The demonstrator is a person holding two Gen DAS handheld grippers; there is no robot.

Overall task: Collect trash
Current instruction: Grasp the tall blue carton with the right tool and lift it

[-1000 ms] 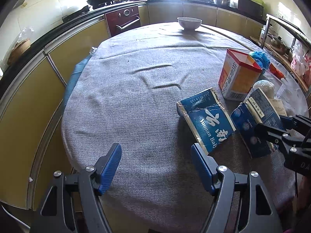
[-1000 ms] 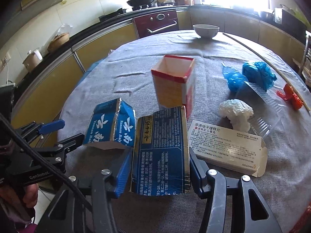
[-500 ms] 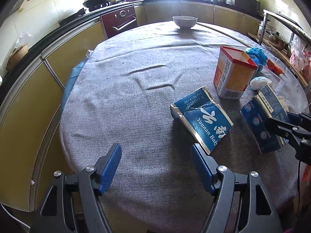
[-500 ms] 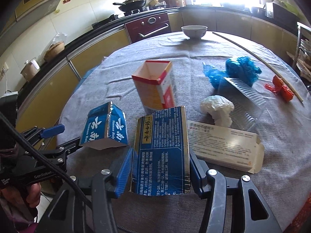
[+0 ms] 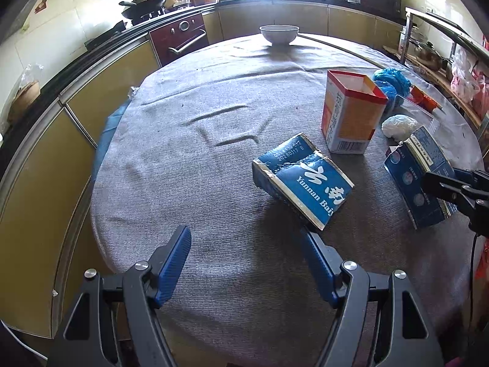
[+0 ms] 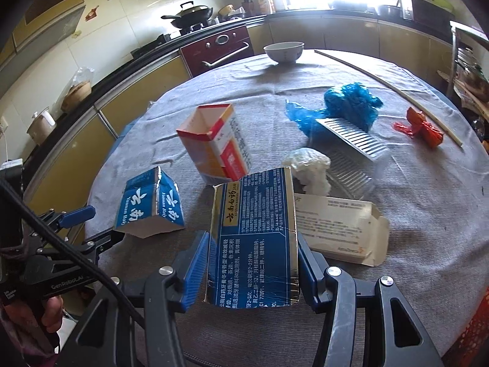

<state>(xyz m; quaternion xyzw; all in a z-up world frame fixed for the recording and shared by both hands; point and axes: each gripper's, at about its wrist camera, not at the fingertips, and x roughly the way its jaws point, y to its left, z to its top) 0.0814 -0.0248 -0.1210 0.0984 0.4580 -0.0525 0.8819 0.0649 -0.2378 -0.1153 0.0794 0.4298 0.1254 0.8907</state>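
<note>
Round table under a grey woven cloth [image 6: 412, 214], kitchen counters behind; contents listed left to right as the right wrist view shows them. Left gripper [image 5: 244, 263] — fingers spread, nothing between them, hovering over bare cloth at the near edge just short of the crushed blue carton [image 6: 151, 203], which lies on its side, dented and torn at one end. Right gripper [image 6: 249, 270] — fingers pinching the dark blue toothpaste box [image 6: 253, 238] by its two long sides near the open bottom end, the box raised off the cloth in front of the other litter. Behind it, an open-topped orange-and-white box [image 6: 215, 143] standing a little tilted. Next, a crumpled white tissue wad [image 6: 310, 168] touching a clear ribbed plastic tray [image 6: 354, 153], and in front of both a flattened cream medicine carton [image 6: 342, 229] with one flap open. Farther back, a bunched blue plastic bag [image 6: 345, 104]; at the right, a red wrapper [image 6: 423, 127] beside a long thin stick [image 6: 388, 84]. A white bowl [image 6: 283, 52] sits at the far edge, likely not rubbish. Handling, as judged: all cartons are empty, light, thin card — easily crushed, so a moderate squeeze across the flat faces suits; the tissue and the bag are soft and want a deep pinch; the tray is brittle-looking and slick.
</note>
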